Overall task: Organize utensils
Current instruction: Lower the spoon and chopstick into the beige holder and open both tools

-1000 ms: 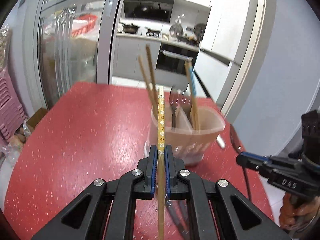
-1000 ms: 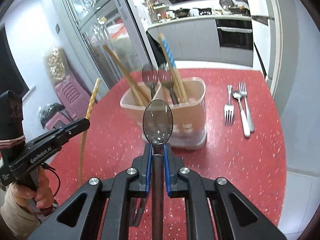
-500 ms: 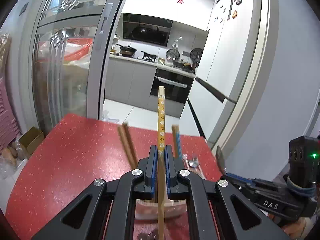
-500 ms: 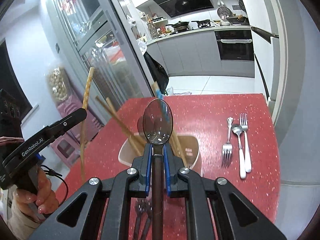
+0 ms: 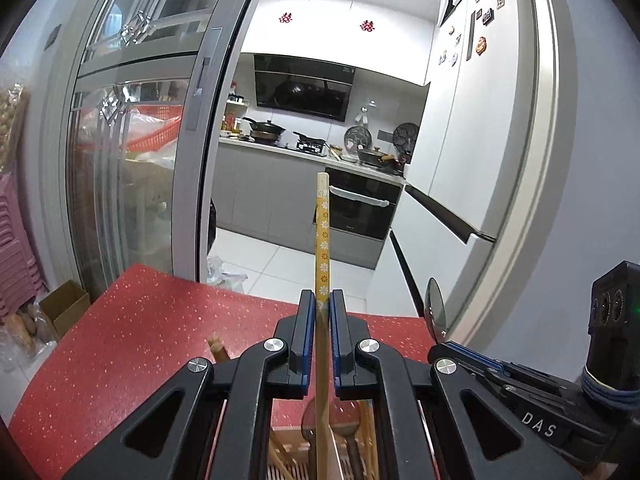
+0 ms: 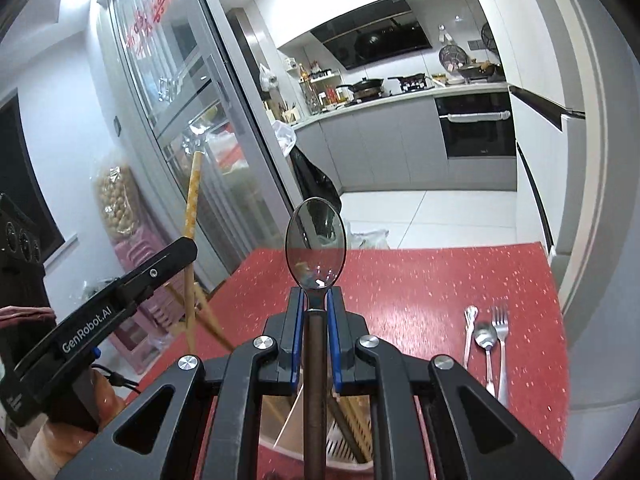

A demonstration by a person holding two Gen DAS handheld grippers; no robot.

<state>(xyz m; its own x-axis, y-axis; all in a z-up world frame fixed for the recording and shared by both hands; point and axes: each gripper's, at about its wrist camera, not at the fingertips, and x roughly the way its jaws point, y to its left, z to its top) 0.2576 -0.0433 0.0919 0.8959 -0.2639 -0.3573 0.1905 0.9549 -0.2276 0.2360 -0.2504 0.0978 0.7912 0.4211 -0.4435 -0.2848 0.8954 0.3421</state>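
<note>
My left gripper (image 5: 319, 312) is shut on a yellow flowered chopstick (image 5: 322, 240), held upright with its lower end over the beige utensil holder (image 5: 288, 456). My right gripper (image 6: 313, 308) is shut on a dark-handled spoon (image 6: 315, 240), bowl up, above the same holder (image 6: 304, 432), which has a divider and several chopsticks and spoons in it. In the right wrist view the left gripper (image 6: 176, 256) and its chopstick (image 6: 191, 208) show at the left. In the left wrist view the right gripper (image 5: 452, 354) and spoon bowl (image 5: 435, 312) show at the right.
Two forks (image 6: 500, 344) and a metal spoon (image 6: 486, 348) lie on the red speckled table (image 6: 420, 280) at the right. A glass sliding door (image 5: 140, 160) stands to the left and a kitchen lies beyond the table's far edge.
Both grippers have tilted up and come over the holder with their utensils upright. The holder has dropped from mid-view to the bottom edge under the jaws.
</note>
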